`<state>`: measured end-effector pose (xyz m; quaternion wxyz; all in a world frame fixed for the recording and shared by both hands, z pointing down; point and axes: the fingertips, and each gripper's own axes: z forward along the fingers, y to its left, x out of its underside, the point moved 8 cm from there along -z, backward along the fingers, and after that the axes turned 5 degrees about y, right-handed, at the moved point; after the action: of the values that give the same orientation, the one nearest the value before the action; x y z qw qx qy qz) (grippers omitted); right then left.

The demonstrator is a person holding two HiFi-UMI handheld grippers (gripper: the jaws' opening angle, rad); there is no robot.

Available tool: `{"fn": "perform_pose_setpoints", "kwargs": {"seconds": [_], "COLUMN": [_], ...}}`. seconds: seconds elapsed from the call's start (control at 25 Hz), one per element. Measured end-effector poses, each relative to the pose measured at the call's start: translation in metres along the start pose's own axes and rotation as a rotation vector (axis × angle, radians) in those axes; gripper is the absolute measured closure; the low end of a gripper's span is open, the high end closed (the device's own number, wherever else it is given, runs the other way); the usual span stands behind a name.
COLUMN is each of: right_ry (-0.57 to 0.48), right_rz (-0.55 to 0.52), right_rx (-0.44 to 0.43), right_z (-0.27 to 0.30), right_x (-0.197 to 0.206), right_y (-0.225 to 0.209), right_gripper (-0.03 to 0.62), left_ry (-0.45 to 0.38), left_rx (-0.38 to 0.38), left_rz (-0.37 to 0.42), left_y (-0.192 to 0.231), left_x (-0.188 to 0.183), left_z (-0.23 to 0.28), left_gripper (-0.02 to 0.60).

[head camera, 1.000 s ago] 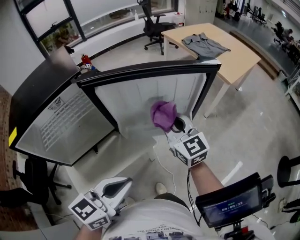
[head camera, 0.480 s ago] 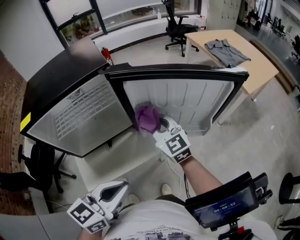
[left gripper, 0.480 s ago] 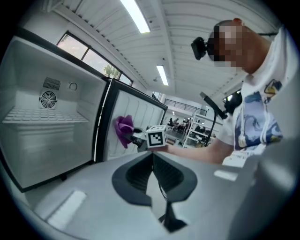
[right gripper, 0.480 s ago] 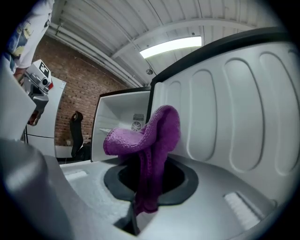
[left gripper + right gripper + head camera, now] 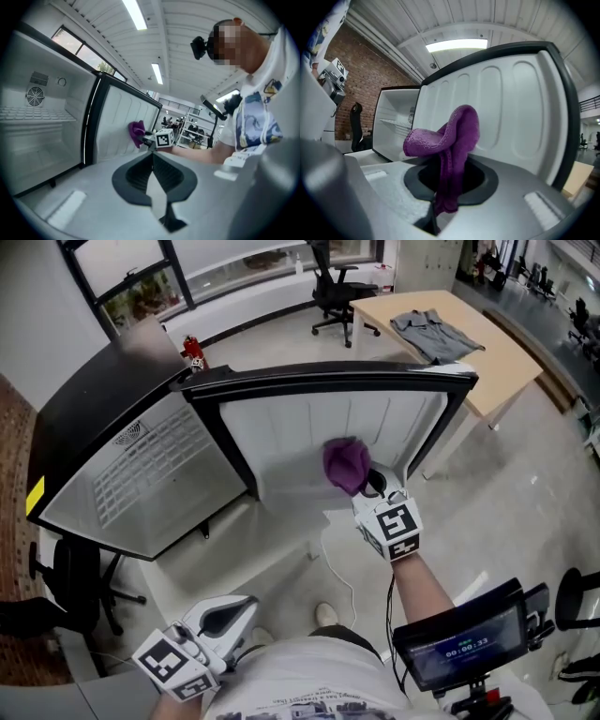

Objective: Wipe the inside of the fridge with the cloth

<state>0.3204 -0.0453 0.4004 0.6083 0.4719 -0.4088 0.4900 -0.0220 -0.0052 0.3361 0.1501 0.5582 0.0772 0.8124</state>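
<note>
**Two grippers, one purple cloth up at the fridge door liner**

One purple cloth (image 5: pixel 345 465), knitted or terry texture, bunched and folded over itself, hangs from the right gripper (image 5: pixel 367 487). In the right gripper view its fingers (image 5: pixel 425 221) are closed narrowly on the cloth's lower tail, and the rest flops up and forward in a loose hood shape. The cloth sits against the white ribbed inner liner (image 5: pixel 300 432) of the open fridge door, about mid-height and right of centre. Actual contact with the liner can't be confirmed.

The fridge body (image 5: pixel 89 427) is black outside. Its white cavity (image 5: pixel 141 479) to the left of the door shows a wire shelf and a round fan vent. The door's black frame runs along the top and right edge.

The left gripper (image 5: pixel 234 613) is low by the person's torso, well apart from the fridge. Its fingers (image 5: pixel 169 221) are pressed together with nothing between them.

Around: a wooden tabletop (image 5: pixel 497 357) behind the door with a grey shirt (image 5: pixel 436 332) on it, an office chair (image 5: pixel 333 287), a red fire extinguisher (image 5: pixel 194 354), a white cable (image 5: pixel 333 568) on the floor, and a small screen (image 5: pixel 461 648) at bottom right. Nothing stands between the cloth and the liner.
</note>
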Motion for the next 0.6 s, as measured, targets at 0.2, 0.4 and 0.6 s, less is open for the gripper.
{"fn": "perform_pose_setpoints", "kwargs": {"seconds": [0.2,0.4,0.6], "right_ry": [0.039,0.066,0.065], "right_rz": [0.003,0.009,0.012], "right_rx": [0.117,0.183,0.126], "right_z": [-0.034,-0.061,-0.061], "right_x": [0.017,0.029,0.031], "right_y": [-0.036,-0.056,-0.034], "right_gripper": [0.536,0.536,0.536], "left_ry": [0.010,0.022,0.024], "left_rx": [0.064,0.104,0.108], "left_rz": [0.027,0.037,0.036], "left_y": [-0.004,-0.011,-0.013], "left_x": [-0.008,-0.011,-0.010], "left_z": [0.020,0.033,0.034], "left_gripper": [0.577,0.577,0.577]}}
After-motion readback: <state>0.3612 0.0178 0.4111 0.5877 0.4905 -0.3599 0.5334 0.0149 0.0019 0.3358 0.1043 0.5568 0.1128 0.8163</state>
